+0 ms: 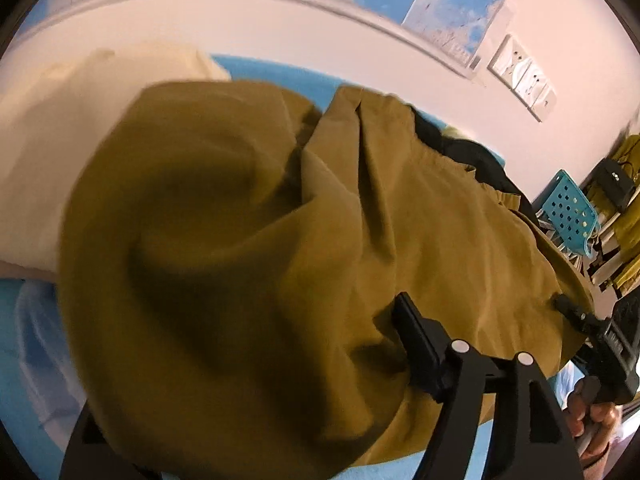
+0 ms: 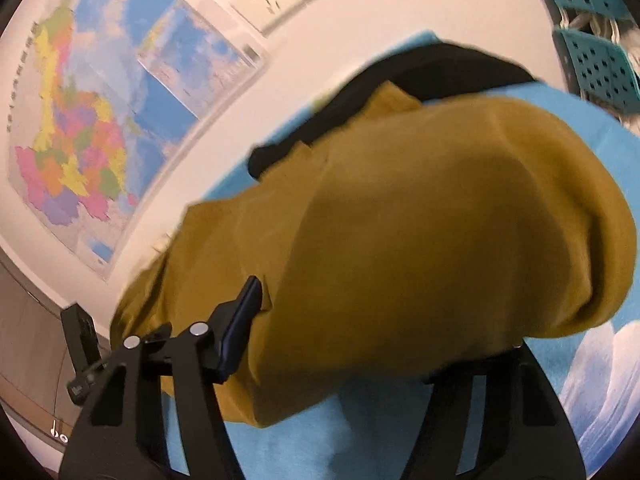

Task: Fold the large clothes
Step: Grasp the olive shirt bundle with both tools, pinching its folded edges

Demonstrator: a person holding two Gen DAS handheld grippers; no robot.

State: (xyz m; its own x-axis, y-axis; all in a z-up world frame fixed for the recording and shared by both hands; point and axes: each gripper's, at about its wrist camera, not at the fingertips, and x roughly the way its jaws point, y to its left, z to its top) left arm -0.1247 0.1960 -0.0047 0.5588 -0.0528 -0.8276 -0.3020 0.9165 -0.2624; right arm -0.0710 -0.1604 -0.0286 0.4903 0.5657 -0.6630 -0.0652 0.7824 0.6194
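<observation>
A large olive-mustard garment (image 1: 248, 248) hangs bunched over the blue bed cover (image 1: 24, 360), filling the left wrist view. It also fills the right wrist view (image 2: 420, 232). My left gripper (image 1: 256, 364) is shut on the garment; only its right finger (image 1: 416, 336) shows, the other is under the cloth. My right gripper (image 2: 360, 320) is shut on the garment too; its left finger (image 2: 240, 320) shows, the right one is covered. The other gripper (image 1: 580, 316) shows at the right of the left wrist view, pinching the cloth's edge.
A black garment (image 2: 432, 68) lies beyond the olive one, a cream cloth (image 1: 60, 152) at the left. The white wall carries maps (image 2: 80, 128) and sockets (image 1: 524, 76). Teal perforated baskets (image 1: 568, 208) stand on a shelf at the right.
</observation>
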